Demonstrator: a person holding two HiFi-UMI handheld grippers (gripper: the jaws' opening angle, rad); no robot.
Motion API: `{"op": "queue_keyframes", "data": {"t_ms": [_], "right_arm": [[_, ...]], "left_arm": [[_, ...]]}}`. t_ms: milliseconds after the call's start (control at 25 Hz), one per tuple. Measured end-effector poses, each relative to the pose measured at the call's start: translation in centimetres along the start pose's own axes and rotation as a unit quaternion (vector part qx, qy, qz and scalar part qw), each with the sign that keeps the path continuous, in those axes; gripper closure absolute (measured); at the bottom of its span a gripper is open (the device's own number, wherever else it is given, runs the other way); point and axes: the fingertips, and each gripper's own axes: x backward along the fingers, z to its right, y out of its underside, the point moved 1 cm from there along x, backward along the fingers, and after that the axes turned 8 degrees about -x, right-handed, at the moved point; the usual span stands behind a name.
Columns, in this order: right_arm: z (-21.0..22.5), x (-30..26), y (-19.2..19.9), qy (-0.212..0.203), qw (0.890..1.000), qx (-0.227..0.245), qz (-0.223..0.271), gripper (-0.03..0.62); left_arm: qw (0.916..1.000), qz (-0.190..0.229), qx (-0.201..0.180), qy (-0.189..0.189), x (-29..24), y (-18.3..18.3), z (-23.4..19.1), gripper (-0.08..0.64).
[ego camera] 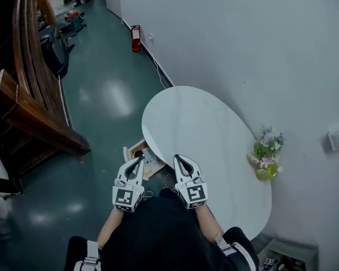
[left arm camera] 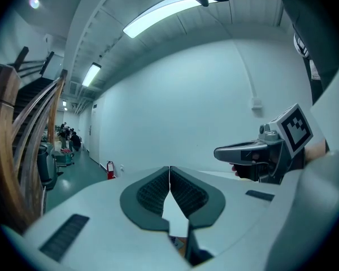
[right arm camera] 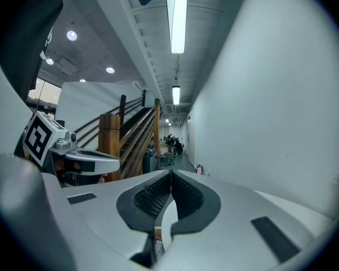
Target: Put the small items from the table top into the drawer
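Legible markings: each gripper's cube carries a black-and-white square marker. The label on the red fire extinguisher [ego camera: 135, 38] by the wall is too small to read.

The drawer [ego camera: 134, 149] is a pale wooden box. It stands open, jutting from under the near left edge of the white oval table [ego camera: 203, 129]. Its run-out points toward the lower left of the head view, away from the wall. Small items lie inside it (pale and dark shapes, not identifiable). The table's long axis runs from upper left to lower right in that view, alongside the white wall.

A small pot of flowers [ego camera: 265, 151] sits at the table's wall-side edge.

The left gripper [ego camera: 140, 161] is held over the drawer, just beside the table edge. Its jaws are pressed together at the tips, with nothing between them. The right gripper [ego camera: 179, 160] is held over the table's near edge, its jaws likewise closed and empty. Both point forward, close to level, side by side but apart.

A wooden staircase [ego camera: 34, 106] stands across the green floor to the left.
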Motion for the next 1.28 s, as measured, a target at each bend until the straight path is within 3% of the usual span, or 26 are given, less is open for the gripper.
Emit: {"op": "queue_keyframes", "data": {"t_ms": [920,1280], "right_arm": [[-0.1,-1.9,0.8,0.002,1.000,-0.005,-0.010,0.563],[-0.6,-2.2,0.9,-0.002,1.000,-0.005,-0.011,0.563]], "left_arm": [[0.9998,0.019,0.002,0.003,-0.9,-0.2,-1.0,0.540],[1.0000,0.006,-0.002,0.003,-0.7,-0.2,-1.3,0.540]]}}
